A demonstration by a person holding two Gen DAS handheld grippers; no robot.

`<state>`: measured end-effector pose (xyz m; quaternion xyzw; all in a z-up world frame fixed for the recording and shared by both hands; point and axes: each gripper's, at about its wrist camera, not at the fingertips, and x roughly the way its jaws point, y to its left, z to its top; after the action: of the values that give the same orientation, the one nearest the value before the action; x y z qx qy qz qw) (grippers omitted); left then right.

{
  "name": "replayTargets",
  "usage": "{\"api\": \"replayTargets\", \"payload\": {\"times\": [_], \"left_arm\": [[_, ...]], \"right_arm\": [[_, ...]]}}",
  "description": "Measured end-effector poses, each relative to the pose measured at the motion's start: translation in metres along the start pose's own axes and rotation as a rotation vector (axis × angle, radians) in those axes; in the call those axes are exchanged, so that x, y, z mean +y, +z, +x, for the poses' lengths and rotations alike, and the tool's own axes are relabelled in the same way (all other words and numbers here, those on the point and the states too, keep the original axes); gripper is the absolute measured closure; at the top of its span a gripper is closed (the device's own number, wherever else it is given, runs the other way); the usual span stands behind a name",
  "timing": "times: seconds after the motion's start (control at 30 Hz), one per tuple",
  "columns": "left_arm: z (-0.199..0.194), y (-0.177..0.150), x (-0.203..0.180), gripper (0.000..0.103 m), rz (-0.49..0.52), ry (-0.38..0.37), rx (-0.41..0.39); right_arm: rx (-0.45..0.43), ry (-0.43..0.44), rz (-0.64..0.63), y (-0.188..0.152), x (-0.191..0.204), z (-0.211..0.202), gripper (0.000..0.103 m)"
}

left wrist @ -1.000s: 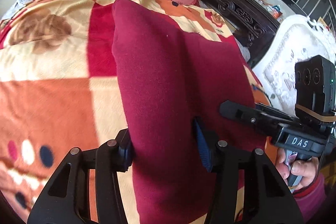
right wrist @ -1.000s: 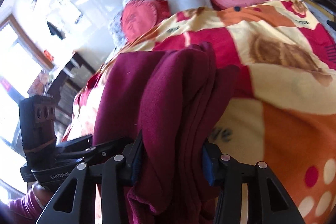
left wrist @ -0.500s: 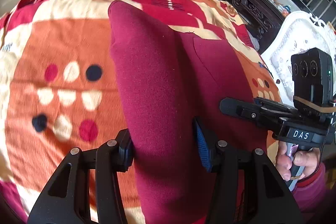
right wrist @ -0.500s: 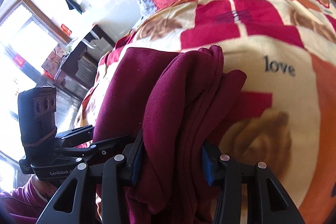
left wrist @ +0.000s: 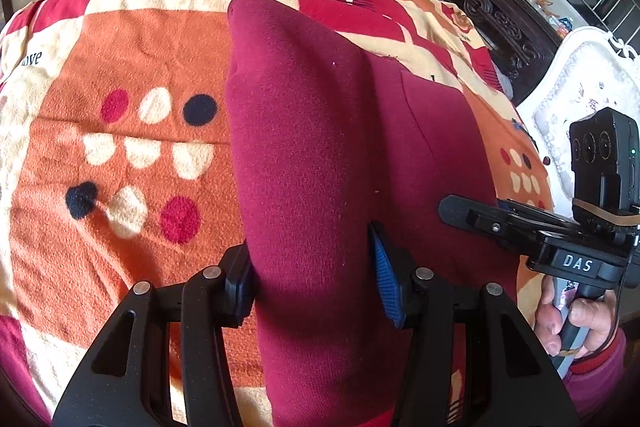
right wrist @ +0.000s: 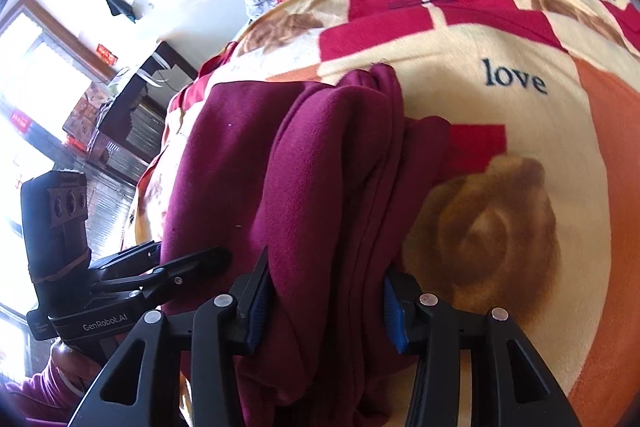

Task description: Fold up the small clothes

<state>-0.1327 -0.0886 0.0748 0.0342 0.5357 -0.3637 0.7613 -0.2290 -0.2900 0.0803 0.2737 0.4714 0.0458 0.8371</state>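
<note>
Showing layered garment (right wrist: 332, 187) edges: right view only

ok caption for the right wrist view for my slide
Right hand-held gripper pinches a bunched maroon garment above a patterned blanket.

maroon garment (left wrist: 320, 155) is soft matt fleece-like cloth w/ fine nap. blanket (left wrist: 132, 75) looks fuzzy plush cloth, matt. grippers: matt black plastic, blue ribbed pads (left wrist: 384, 279), shiny metal pins. cabinet (left wrist: 496, 15) is dark carved glossy wood.
</note>
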Motion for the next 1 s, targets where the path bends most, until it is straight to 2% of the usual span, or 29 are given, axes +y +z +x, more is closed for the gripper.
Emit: {"api": "replayTargets", "payload": {"times": [0.17, 0.3, 0.37, 0.43, 0.53, 0.63, 0.77, 1.0], "left_arm": [[-0.001, 0.002, 0.006, 0.046, -0.025, 0.042, 0.022], [-0.009, 0.005, 0.01, 0.046, -0.028, 0.081, 0.029], [-0.016, 0.008, 0.01, 0.046, -0.012, 0.127, -0.002], [-0.018, 0.01, 0.009, 0.031, 0.004, 0.165, -0.029], [-0.017, 0.012, 0.011, 0.031, -0.004, 0.173, -0.039], [-0.015, 0.011, 0.009, 0.031, 0.001, 0.183, -0.041], [-0.015, 0.01, 0.006, 0.031, 0.022, 0.203, -0.065], [-0.024, 0.01, 0.0, 0.031, 0.025, 0.221, -0.104]], "right_arm": [[-0.006, -0.025, -0.009, -0.001, 0.002, -0.018, 0.056], [-0.068, -0.056, -0.1, 0.0, 0.019, -0.044, 0.056], [-0.114, -0.021, -0.158, 0.003, 0.033, -0.058, 0.056], [-0.121, 0.027, -0.206, 0.004, 0.045, -0.063, 0.056], [-0.095, 0.065, -0.295, 0.003, 0.063, -0.052, 0.056], [-0.047, 0.024, -0.345, -0.004, 0.069, -0.032, 0.058], [0.019, -0.071, -0.348, -0.019, 0.053, -0.01, 0.061], [-0.004, -0.094, -0.344, -0.032, 0.035, -0.004, 0.062]]}}
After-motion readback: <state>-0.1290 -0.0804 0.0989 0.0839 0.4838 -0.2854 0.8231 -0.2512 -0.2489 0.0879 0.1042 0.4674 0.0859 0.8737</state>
